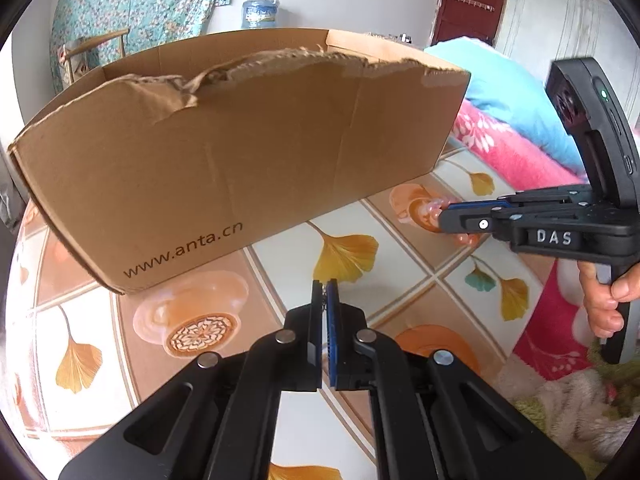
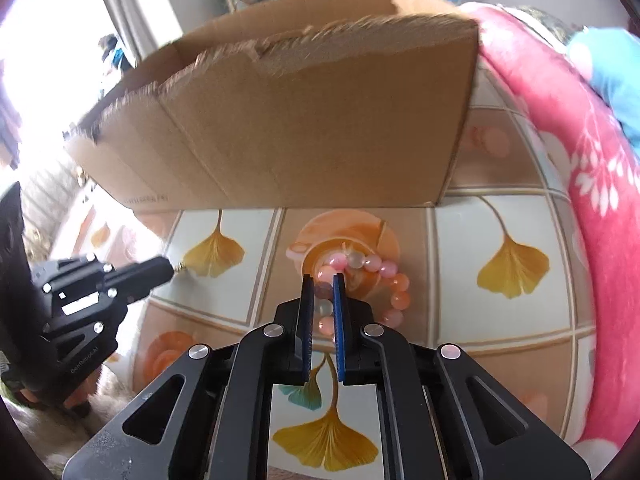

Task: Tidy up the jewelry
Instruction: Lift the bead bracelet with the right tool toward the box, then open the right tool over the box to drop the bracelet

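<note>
In the left view the left gripper has its jaws nearly shut on something tiny that could slip out, and in the right view the right gripper pinches the bead bracelet on the table, whose loose loop might snag the cardboard box.

A pink floral blanket lay bunched along one edge of the ginkgo-leaf patterned tablecloth, with a blue water jug standing behind.
</note>
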`<move>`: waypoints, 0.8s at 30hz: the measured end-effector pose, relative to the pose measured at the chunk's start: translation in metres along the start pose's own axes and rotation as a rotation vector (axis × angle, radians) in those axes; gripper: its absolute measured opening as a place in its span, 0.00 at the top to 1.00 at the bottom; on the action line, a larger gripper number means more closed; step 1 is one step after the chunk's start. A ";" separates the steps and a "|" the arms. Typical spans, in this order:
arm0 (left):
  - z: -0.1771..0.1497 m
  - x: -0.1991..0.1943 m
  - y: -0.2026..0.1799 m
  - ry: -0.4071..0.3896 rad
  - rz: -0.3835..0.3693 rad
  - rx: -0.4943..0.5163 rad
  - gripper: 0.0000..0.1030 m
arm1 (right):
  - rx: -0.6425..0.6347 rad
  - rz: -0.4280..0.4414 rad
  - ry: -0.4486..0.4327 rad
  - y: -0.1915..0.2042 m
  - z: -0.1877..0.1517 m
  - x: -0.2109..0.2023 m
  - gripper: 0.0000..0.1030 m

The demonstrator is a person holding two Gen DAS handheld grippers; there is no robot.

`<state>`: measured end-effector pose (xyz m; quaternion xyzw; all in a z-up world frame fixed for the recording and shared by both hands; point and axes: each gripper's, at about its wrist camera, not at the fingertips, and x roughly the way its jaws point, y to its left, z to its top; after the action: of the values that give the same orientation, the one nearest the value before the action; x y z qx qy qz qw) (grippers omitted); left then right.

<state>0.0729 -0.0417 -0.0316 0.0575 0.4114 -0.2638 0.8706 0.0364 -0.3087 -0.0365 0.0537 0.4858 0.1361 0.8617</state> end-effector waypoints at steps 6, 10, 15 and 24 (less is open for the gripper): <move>0.005 -0.023 0.002 -0.035 -0.041 -0.026 0.99 | 0.075 0.052 -0.109 -0.016 0.010 -0.043 0.93; 0.015 -0.051 0.003 -0.097 -0.067 -0.032 0.99 | 0.094 0.101 -0.176 -0.022 0.023 -0.071 0.93; 0.036 -0.094 0.005 -0.204 -0.077 -0.010 0.99 | 0.075 0.170 -0.269 -0.017 0.043 -0.107 0.93; 0.095 -0.140 0.028 -0.343 -0.036 -0.001 0.99 | 0.005 0.339 -0.425 -0.002 0.094 -0.140 0.93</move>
<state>0.0797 0.0099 0.1317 0.0036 0.2579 -0.2852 0.9231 0.0476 -0.3473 0.1273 0.1636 0.2785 0.2630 0.9091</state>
